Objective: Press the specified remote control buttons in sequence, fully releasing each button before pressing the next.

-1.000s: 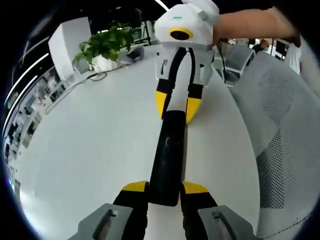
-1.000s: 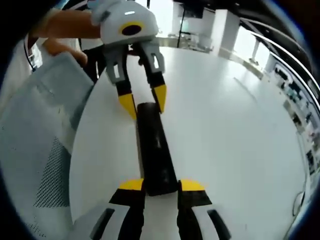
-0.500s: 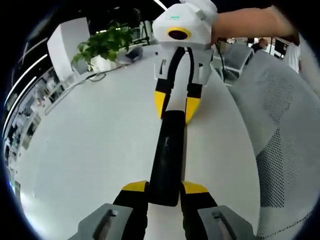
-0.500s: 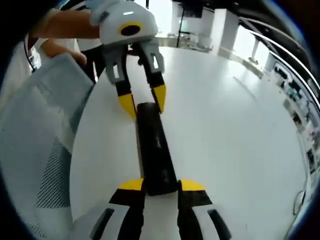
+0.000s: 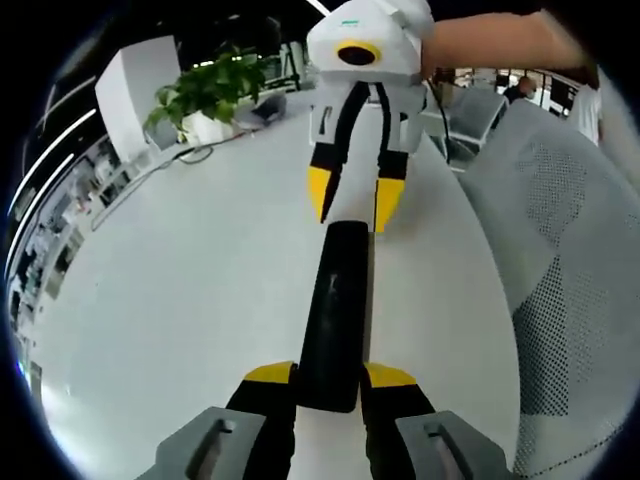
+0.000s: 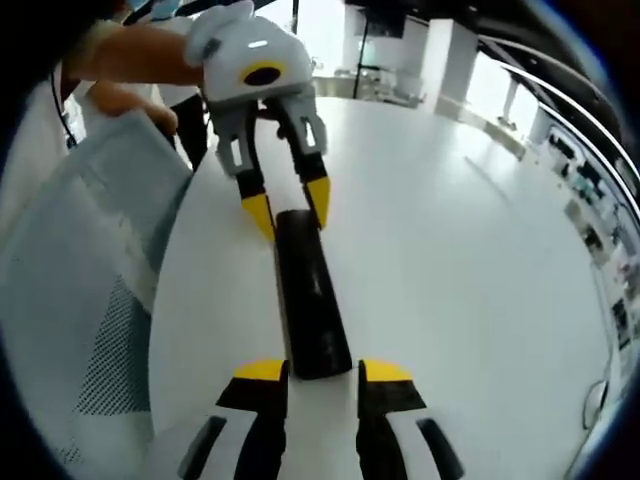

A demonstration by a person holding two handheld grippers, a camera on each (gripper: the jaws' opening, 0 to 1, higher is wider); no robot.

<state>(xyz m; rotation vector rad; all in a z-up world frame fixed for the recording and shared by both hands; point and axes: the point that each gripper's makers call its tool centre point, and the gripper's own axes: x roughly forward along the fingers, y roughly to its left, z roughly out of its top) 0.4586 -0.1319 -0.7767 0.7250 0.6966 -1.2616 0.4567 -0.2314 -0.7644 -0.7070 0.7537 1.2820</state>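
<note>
A long black remote (image 5: 335,310) lies on the white table (image 5: 180,300), lengthwise between my two grippers. My left gripper (image 5: 330,375) has its yellow-tipped jaws pressed against both sides of the remote's near end. In the right gripper view the left gripper (image 6: 290,210) flanks the remote's (image 6: 308,300) far end. My right gripper (image 5: 352,200), held by a person's hand, hangs just past the other end, jaws apart at about the remote's width and holding nothing. In its own view the right gripper (image 6: 322,370) straddles the remote's tip.
A potted plant (image 5: 210,90) and a cable (image 5: 195,152) are at the table's far side. A grey mesh chair (image 5: 560,250) stands along the table's edge, also seen as the chair (image 6: 90,280). Bare tabletop (image 6: 450,250) spreads beside the remote.
The right gripper has drawn back and up from the remote's end, its tips no longer overlapping it. The remote and left gripper stay put.
</note>
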